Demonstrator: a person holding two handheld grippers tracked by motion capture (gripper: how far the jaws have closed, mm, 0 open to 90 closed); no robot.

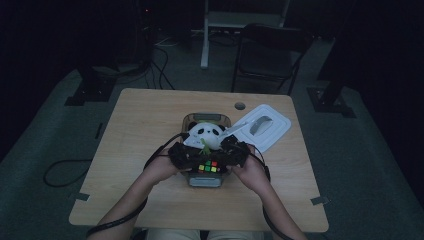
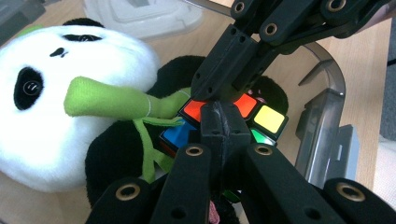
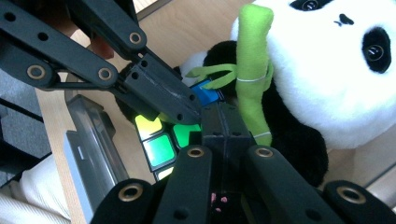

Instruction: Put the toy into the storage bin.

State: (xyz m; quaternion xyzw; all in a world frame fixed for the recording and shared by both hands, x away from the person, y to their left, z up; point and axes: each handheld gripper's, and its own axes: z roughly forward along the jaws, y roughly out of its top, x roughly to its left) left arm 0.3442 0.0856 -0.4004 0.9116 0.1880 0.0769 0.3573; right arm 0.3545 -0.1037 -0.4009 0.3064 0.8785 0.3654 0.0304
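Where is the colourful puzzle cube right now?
In the high view the puzzle cube sits mid-table in the clear box, just in front of the toy panda, between the shut left gripper and right gripper.

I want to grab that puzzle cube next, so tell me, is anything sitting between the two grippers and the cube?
Nothing visible. The left gripper and right gripper, both shut, meet tip to tip right over the puzzle cube. The plush panda and its green bamboo stalk lie beside the cube, not over it.
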